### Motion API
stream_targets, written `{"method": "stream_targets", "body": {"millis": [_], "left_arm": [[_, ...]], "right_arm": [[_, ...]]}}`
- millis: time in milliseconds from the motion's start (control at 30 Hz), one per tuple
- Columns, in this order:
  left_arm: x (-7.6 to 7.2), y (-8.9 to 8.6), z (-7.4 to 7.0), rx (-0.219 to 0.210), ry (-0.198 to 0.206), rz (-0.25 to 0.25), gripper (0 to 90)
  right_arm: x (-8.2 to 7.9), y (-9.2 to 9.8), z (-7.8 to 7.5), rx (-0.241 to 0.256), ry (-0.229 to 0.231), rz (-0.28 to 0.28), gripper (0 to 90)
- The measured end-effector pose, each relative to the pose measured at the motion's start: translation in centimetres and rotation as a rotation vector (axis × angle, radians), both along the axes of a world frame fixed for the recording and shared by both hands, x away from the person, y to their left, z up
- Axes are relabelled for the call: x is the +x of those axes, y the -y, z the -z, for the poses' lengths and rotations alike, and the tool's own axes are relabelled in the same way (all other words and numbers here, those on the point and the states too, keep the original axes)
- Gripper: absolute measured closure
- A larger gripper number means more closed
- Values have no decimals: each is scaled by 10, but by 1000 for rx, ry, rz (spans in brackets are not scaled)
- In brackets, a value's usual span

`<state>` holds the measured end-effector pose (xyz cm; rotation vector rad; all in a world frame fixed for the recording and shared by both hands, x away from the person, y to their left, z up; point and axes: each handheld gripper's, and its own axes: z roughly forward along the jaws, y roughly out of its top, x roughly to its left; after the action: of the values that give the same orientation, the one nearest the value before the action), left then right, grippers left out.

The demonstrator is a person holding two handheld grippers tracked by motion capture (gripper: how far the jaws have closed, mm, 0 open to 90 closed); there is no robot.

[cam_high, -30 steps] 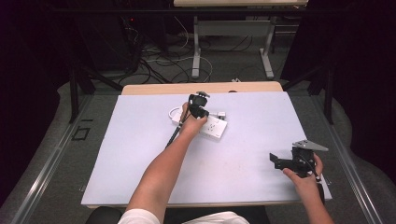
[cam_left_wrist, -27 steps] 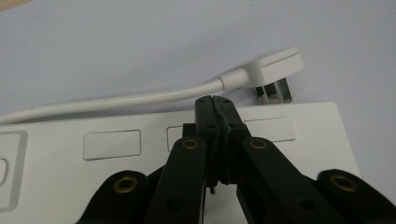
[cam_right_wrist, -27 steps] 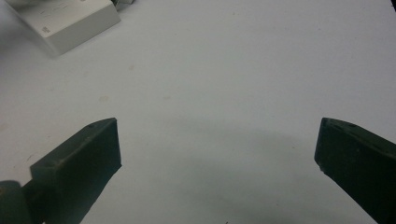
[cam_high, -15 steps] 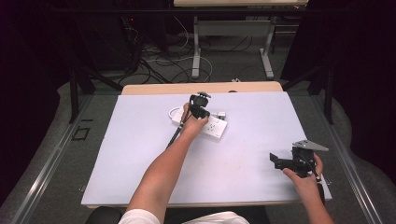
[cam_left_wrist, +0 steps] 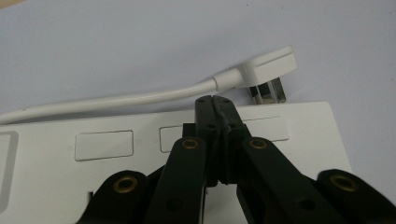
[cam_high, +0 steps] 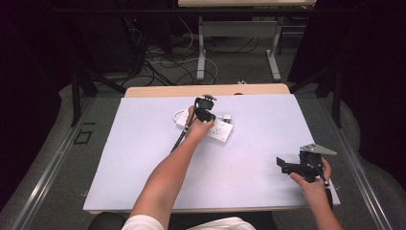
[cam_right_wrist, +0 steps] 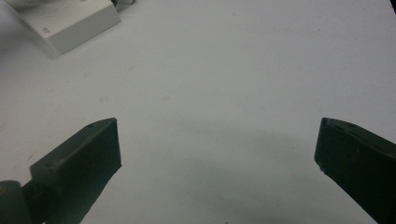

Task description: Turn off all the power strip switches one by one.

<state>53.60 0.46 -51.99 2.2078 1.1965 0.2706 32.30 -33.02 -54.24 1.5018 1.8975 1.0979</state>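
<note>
Left gripper view looks down on the white power strip point(cam_left_wrist: 280, 140), its long axis running across the frame; the left gripper point(cam_left_wrist: 215, 100), jaws closed together on nothing, presses onto its top face, with the plug point(cam_left_wrist: 268, 67) just beyond. Well apart, the right gripper point(cam_right_wrist: 217, 149) hangs wide open and empty.

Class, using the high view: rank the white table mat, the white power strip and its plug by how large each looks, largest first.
1. White table mat, by far the largest.
2. Power strip, partly covered by the left hand and claw.
3. Plug, a tiny piece beside the strip's far edge.
</note>
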Motion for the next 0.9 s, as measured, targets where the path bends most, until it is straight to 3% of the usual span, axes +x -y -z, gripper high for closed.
{"method": "stream_targets", "body": {"millis": [900], "left_arm": [[-1,1,0,7,3,-2,900]], "right_arm": [[0,-1,0,2,-1,1,0]]}}
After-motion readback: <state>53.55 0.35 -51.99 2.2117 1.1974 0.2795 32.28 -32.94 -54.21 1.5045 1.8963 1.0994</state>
